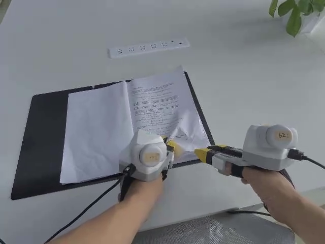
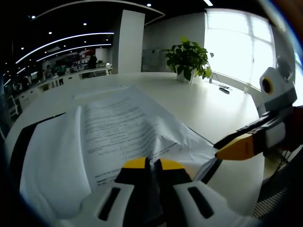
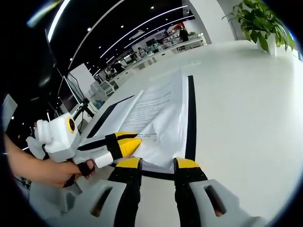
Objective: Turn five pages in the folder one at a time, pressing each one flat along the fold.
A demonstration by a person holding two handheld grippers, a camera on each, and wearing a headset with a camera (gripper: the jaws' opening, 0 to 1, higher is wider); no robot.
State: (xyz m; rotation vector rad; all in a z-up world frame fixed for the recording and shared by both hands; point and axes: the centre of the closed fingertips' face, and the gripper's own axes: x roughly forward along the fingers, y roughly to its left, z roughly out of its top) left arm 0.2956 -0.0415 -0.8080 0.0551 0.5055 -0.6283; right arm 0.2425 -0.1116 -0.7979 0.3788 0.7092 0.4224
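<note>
A black folder (image 1: 45,142) lies open on the white table. A blank page (image 1: 96,132) lies on its left side and a printed page (image 1: 157,101) on its right. The printed page bulges up at its near right corner (image 2: 163,139). My left gripper (image 1: 173,148) is at that corner, jaws closed together on the paper's edge (image 2: 152,166). Just to its right, my right gripper (image 1: 202,154) is open and holds nothing (image 3: 157,164), pointing at the folder's near right corner. The left gripper (image 3: 130,144) touches the page edge in the right gripper view.
A white power strip (image 1: 149,47) lies beyond the folder. A potted plant (image 1: 294,12) stands at the far right corner. Cables trail from both grippers toward the table's near edge (image 1: 203,216).
</note>
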